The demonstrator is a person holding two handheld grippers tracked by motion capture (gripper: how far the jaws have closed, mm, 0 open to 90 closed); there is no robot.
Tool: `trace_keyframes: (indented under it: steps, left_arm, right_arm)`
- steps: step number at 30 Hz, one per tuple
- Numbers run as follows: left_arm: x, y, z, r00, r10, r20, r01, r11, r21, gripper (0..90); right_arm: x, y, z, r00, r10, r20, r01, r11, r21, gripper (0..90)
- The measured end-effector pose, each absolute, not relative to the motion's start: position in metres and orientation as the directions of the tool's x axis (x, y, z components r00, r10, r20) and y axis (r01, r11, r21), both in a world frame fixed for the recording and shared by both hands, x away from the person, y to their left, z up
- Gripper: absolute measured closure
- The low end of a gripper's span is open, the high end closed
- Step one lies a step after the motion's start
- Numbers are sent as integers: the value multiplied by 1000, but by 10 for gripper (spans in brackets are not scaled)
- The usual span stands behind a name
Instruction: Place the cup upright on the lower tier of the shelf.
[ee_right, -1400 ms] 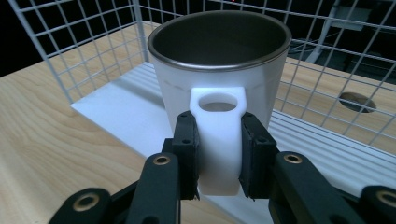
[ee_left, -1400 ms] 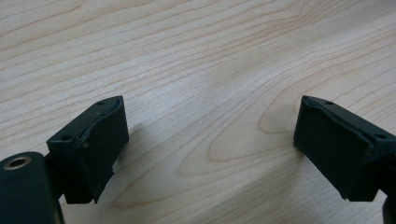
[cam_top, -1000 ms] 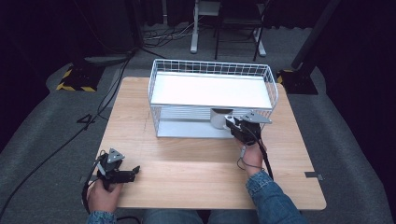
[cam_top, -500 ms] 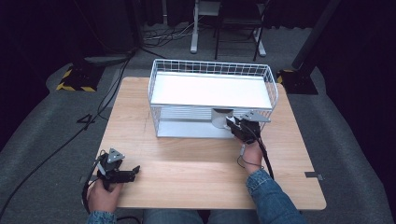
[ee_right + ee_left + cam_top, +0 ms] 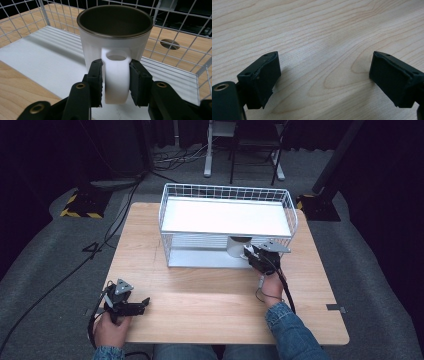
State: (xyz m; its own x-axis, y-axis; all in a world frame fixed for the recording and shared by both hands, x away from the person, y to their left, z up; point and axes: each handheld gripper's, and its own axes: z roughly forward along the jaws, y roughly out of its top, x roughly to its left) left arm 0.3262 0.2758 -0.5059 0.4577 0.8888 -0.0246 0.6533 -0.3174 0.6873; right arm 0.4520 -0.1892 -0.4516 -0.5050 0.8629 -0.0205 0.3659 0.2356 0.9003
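White and smooth, the mug (image 5: 115,47) stands upright on the low white shelf (image 5: 37,53) inside the wire rack (image 5: 227,195), under the rack's top shelf. Its handle (image 5: 117,77) sticks out toward the right gripper (image 5: 116,83), and it sits right between the two black pads (image 5: 97,80). The pads lie close along both sides of the handle, but I cannot tell if they squeeze it, because the jaws have just been opening a little with the handle between them. In the high view the mug (image 5: 239,246) shows as a grey shape in the rack's lower part, right next to the right gripper (image 5: 255,256). Since a moment ago the mug has kept its spot in the rack, and the right hand (image 5: 270,287) has hardly moved. That hand reaches forward over the wooden table (image 5: 210,295) from the bottom edge, with a blue sleeve (image 5: 287,330) behind it, and the gripper points level into the rack. The left gripper (image 5: 132,307) rests near the front left of the table, far from the rack, in the left hand (image 5: 112,330). Its jaws are wide apart over bare wood with nothing between them, and it has not moved.
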Motion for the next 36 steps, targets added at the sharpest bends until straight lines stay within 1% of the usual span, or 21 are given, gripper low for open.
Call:
trace_keyframes:
  steps: [1, 3, 6, 9, 12, 15, 28, 29, 30, 34, 36]
  left_arm:
    - [326, 276, -506, 457, 889, -25, 653, -317, 687, 105]
    - [326, 276, -506, 458, 889, -25, 653, -317, 687, 105]
    - [326, 276, -506, 458, 889, -25, 653, -317, 687, 104]
    - [326, 276, -506, 458, 889, -25, 653, -318, 687, 105]
    - [326, 276, -506, 458, 889, -25, 653, -317, 687, 105]
    - [326, 276, -506, 459, 888, -24, 653, -319, 687, 105]
    - [326, 276, -506, 459, 888, -25, 653, -318, 687, 105]
    - [326, 276, -506, 458, 889, -25, 653, -318, 688, 105]
    - [326, 276, -506, 459, 888, -25, 653, -318, 687, 105]
    - [326, 276, -506, 458, 889, -25, 653, -317, 687, 105]
    - [327, 276, -506, 456, 890, -23, 652, -317, 688, 105]
  right_arm:
    - [452, -189, -451, -504, 863, -24, 366, 238, 900, 640]
    - [452, -189, -451, -506, 862, -19, 368, 235, 900, 589]
    - [450, -191, -450, -506, 863, -2, 377, 223, 899, 568]
    - [447, -193, -444, -513, 858, 8, 375, 216, 902, 529]
    - [443, -195, -441, -519, 855, 7, 374, 219, 901, 517]
    - [437, -198, -437, -528, 849, 30, 377, 202, 904, 506]
    - [400, -217, -411, -596, 800, 62, 373, 208, 904, 449]
    - [396, -223, -409, -603, 795, 64, 371, 208, 905, 427]
    - [396, -223, -409, -603, 795, 64, 371, 208, 905, 427]
    - [388, -234, -406, -622, 776, 100, 386, 194, 902, 346]
    - [383, -237, -405, -633, 771, 72, 377, 226, 898, 328]
